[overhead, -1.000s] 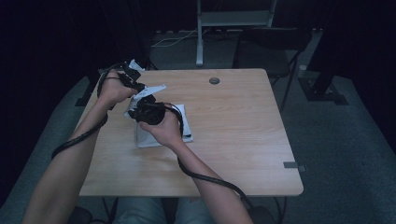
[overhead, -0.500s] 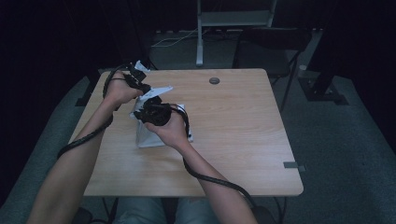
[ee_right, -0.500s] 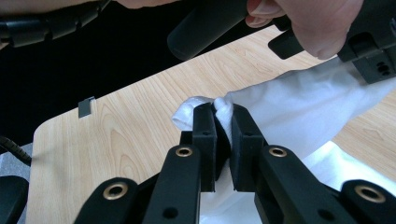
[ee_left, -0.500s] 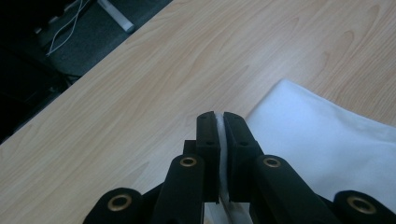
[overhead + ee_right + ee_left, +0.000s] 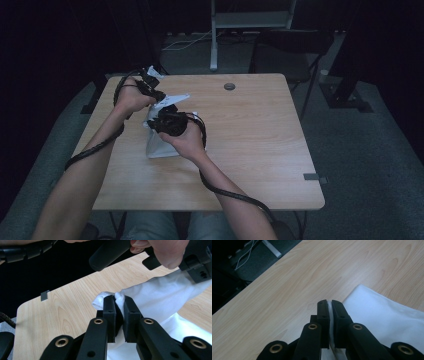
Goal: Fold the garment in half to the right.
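Observation:
A white cloth point(image 5: 161, 145) lies on the left half of the wooden table point(image 5: 250, 130), partly lifted. My left gripper point(image 5: 156, 95) pinches a raised corner of it at the far left; in the left gripper view its jaws point(image 5: 329, 305) are shut on a thin white edge, with more of the cloth point(image 5: 387, 320) spread to the right. My right gripper point(image 5: 159, 121) sits just nearer, over the cloth. Its jaws point(image 5: 119, 302) are shut on a bunched fold of the cloth point(image 5: 160, 297), and the left hand point(image 5: 162, 251) shows above.
A small dark round disc point(image 5: 229, 86) rests near the table's far edge. A grey tag point(image 5: 311, 176) sticks to the near right corner. A metal stand point(image 5: 215, 35) and a chair point(image 5: 290, 55) are beyond the table. Black cables point(image 5: 230, 192) trail along both forearms.
Both hands have shifted slightly away from me, lifting the cloth corner a little higher. Both grips on the cloth are unchanged.

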Demonstrator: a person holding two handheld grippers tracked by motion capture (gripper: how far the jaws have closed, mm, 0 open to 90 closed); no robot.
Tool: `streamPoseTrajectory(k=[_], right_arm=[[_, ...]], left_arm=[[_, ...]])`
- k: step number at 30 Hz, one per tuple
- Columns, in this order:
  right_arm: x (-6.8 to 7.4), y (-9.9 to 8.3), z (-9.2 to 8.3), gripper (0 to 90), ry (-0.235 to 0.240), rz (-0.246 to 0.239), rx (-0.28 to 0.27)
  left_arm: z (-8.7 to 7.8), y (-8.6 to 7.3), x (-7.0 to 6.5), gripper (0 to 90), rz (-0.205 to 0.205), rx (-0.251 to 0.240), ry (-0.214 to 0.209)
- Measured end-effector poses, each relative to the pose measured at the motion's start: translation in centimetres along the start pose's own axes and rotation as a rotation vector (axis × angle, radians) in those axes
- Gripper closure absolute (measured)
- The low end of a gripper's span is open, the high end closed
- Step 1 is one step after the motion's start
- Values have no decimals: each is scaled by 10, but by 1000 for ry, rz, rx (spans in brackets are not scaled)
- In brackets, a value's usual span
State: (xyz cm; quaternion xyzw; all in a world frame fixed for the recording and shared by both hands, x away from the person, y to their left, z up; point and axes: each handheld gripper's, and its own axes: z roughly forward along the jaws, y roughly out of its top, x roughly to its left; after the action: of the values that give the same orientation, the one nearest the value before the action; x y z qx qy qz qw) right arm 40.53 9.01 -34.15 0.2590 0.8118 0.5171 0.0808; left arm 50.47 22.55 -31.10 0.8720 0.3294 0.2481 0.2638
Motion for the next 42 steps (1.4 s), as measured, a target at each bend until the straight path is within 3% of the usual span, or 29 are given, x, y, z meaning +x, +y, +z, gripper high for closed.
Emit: streamPoseTrajectory(k=[42], right_arm=[[-13,-13,-16,823,-19,9,10]], left_arm=[[11,6,-10,862,-28,-27,-31]])
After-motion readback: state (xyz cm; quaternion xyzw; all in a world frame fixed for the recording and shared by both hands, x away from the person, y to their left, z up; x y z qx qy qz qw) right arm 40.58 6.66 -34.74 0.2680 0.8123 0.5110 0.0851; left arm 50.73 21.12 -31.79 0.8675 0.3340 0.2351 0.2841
